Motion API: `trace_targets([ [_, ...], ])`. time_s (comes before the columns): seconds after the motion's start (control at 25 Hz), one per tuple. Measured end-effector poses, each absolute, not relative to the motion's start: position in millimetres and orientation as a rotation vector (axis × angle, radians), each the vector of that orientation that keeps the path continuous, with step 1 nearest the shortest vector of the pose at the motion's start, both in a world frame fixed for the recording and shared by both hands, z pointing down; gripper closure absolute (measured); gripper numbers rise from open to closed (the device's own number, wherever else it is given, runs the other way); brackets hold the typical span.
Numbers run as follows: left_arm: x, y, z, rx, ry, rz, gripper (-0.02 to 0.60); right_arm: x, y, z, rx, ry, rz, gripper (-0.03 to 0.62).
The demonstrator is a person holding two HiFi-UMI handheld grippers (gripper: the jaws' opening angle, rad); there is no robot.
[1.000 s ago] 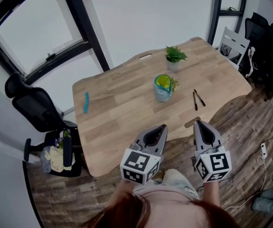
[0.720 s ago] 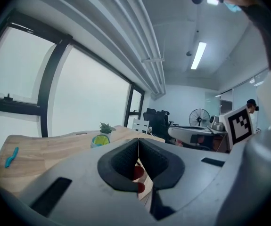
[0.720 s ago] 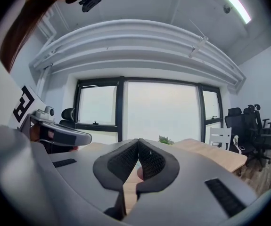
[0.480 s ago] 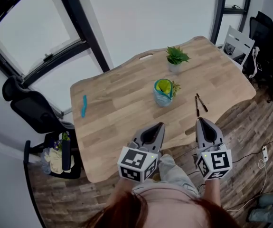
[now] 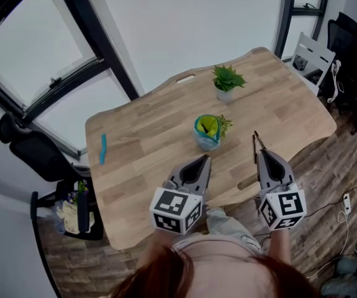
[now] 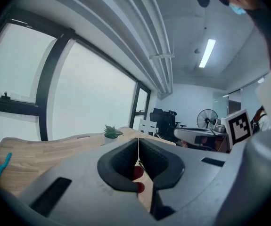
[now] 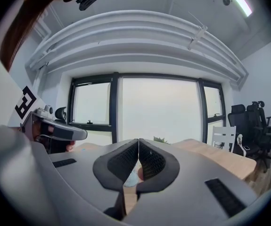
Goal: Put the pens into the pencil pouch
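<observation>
A round blue pencil pouch (image 5: 208,133) is stood open in the middle of the wooden counter (image 5: 147,154). Something yellow-green is seen inside it. Two dark pens (image 5: 255,142) are laid on the counter at the pouch's 4 o'clock, outside it. A green plant (image 5: 227,77) is held in a small pot at the pouch's 1 o'clock. The fingers of the left gripper (image 5: 203,159) and the right gripper (image 5: 263,153) are clenched, with nothing held.
</observation>
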State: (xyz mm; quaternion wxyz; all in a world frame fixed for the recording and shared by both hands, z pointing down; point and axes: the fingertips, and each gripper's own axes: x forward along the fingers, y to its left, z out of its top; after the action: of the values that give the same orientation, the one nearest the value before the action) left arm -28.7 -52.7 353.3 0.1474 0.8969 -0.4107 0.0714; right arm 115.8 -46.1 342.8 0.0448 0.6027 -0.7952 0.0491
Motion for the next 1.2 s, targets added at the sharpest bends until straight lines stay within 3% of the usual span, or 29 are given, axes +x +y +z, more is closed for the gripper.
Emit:
trace_targets([
  [0.6,-16,-114,368,2.529,-1.210,0.231,0.578,157,-125,374,1.781,-2.369,0.243,0.592],
  [1.2,-48,-157,403,2.314,-1.347,0.252,0.578,187,-179,450,1.573,-2.226,0.388,0.572],
])
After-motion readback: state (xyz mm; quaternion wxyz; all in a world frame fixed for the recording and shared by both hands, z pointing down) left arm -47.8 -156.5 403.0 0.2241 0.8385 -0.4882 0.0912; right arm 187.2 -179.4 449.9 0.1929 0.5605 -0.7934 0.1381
